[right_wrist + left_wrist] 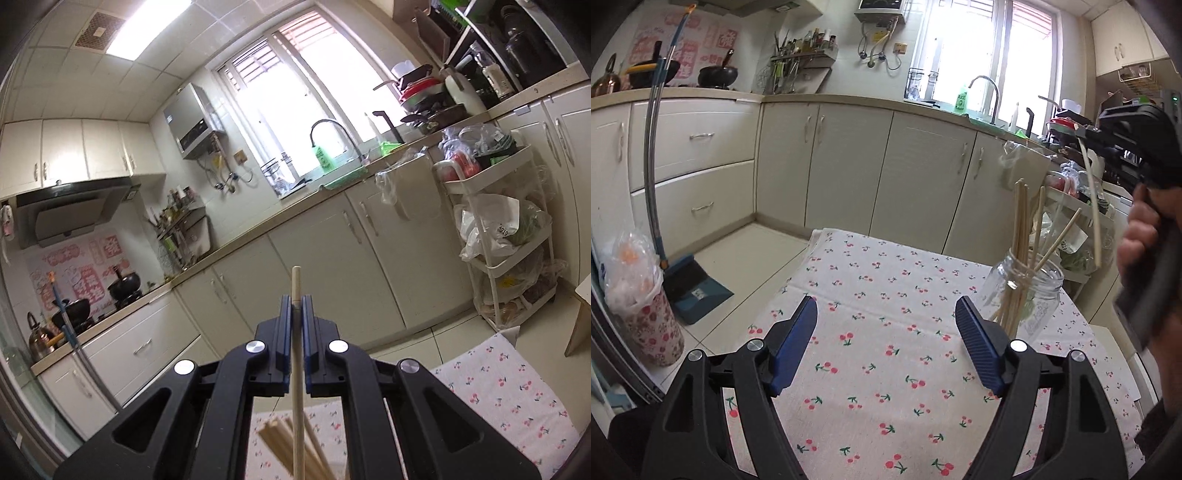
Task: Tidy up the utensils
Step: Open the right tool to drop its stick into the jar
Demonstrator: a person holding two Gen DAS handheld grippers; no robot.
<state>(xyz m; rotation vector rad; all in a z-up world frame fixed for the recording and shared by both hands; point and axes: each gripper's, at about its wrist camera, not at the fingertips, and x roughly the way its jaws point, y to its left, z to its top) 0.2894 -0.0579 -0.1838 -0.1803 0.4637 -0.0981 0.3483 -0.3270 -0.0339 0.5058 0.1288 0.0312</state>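
Note:
A clear glass jar (1023,295) stands on the cherry-print tablecloth (886,332) at the right and holds several wooden chopsticks (1021,225). My left gripper (886,325) is open and empty, low over the cloth, just left of the jar. My right gripper (295,306) is shut on a single wooden chopstick (297,369), held upright. In the left wrist view the right gripper (1086,134) is high above the jar, and its chopstick (1093,206) hangs down over the jar's right side. The tops of the jar's chopsticks (284,439) show below the right gripper.
Kitchen cabinets (849,162) and a counter with a sink tap (986,88) run behind the table. A white trolley (509,236) with bags stands to the right. A dustpan and broom (694,284) and a flowered bin (646,314) stand on the floor at left.

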